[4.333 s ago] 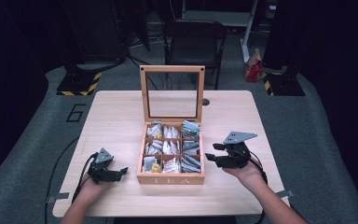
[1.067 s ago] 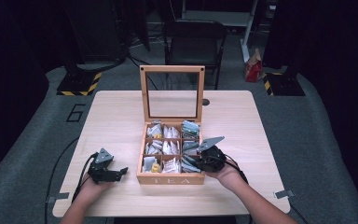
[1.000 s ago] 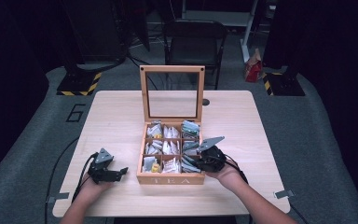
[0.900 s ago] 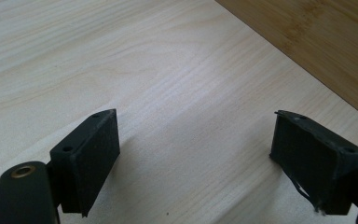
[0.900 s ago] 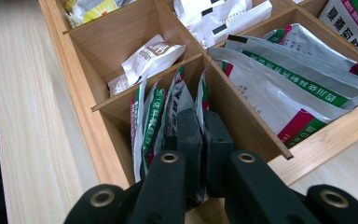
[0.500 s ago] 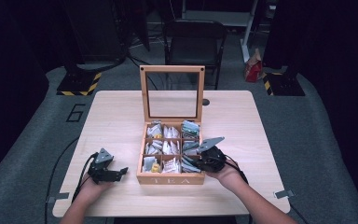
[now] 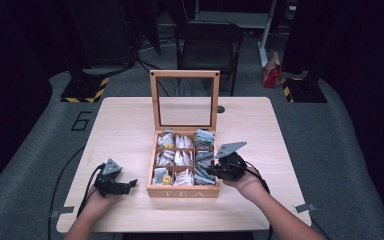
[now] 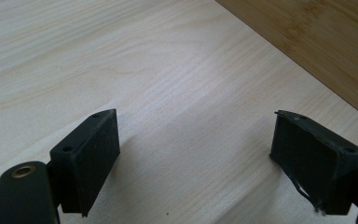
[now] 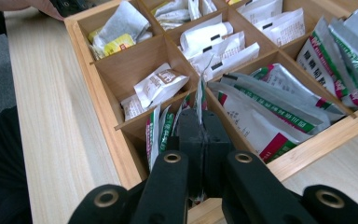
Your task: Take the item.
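Note:
A wooden tea box [image 7: 182, 192] stands mid-table with its glass lid [image 7: 153, 100] upright at the back. Its compartments hold several tea packets. My right gripper [image 7: 209, 173] reaches into the front right compartment. In the right gripper view it [image 9: 201, 120] is shut on the top edge of a white, green and red tea packet [image 9: 198, 95] standing upright among others. My left gripper [image 7: 128, 184] rests on the table left of the box. It [image 8: 200, 158] is open, with bare wood between its fingers [image 8: 91, 158] and the box's side wall [image 8: 317, 42] ahead.
Light wooden table [image 7: 290, 135] with free room on both sides of the box. A small dark round object [image 7: 221, 109] lies behind the lid. A black chair [image 7: 207, 45] stands beyond the far edge; a red bag [image 7: 271, 75] is on the floor.
Since the oldest frame my right gripper has moved left from beside the box into its front right compartment and shut on a packet. Nothing has moved over the last second.

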### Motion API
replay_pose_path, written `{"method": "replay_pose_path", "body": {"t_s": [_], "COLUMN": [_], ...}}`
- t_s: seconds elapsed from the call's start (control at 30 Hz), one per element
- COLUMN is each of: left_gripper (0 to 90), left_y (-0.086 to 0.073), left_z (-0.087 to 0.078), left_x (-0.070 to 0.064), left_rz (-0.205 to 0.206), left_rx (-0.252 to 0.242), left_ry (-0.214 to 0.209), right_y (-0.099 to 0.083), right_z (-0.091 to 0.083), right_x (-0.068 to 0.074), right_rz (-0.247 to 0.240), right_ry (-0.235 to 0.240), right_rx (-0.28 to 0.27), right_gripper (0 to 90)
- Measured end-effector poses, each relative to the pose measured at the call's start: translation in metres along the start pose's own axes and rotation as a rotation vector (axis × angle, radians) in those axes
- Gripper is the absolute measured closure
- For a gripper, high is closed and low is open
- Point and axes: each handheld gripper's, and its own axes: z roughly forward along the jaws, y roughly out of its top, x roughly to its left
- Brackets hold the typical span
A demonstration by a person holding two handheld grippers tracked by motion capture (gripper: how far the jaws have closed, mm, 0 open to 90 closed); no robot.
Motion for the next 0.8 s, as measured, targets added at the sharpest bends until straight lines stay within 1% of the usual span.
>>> {"method": "replay_pose_path", "body": {"t_s": [0.07, 0.13, 0.33, 0.4, 0.5, 0.63, 0.67, 0.8], "left_gripper": [14.9, 14.9, 14.9, 14.9, 14.9, 14.9, 14.9, 14.9], "left_y": [0.0, 0.0, 0.0, 0.0, 0.0, 0.0, 0.0, 0.0], "left_z": [0.0, 0.0, 0.0, 0.0, 0.0, 0.0, 0.0, 0.0], "left_x": [0.0, 0.0, 0.0, 0.0, 0.0, 0.0, 0.0, 0.0], "left_rz": [0.0, 0.0, -0.003, 0.0, -0.003, -0.005, 0.0, 0.001], "left_rx": [0.0, 0.0, 0.0, 0.0, 0.0, -0.001, 0.0, 0.001], "left_ry": [0.0, 0.0, -0.001, 0.0, 0.0, 0.0, 0.0, 0.0], "right_y": [0.002, 0.003, 0.011, 0.013, 0.016, 0.021, 0.023, 0.024], "right_z": [-0.003, -0.005, -0.016, -0.018, -0.02, -0.024, -0.027, -0.029], "right_x": [0.0, 0.0, -0.001, -0.001, -0.001, -0.002, -0.002, -0.002], "right_rz": [0.008, 0.0, 0.005, 0.01, 0.004, -0.002, 0.001, 0.005], "right_ry": [0.002, 0.003, 0.016, 0.017, 0.02, 0.015, 0.014, 0.01], "right_rx": [-0.006, -0.012, -0.046, -0.051, -0.058, -0.072, -0.078, -0.081], "right_gripper": [89.5, 89.5, 89.5, 89.5, 89.5, 89.5, 89.5, 89.5]}}
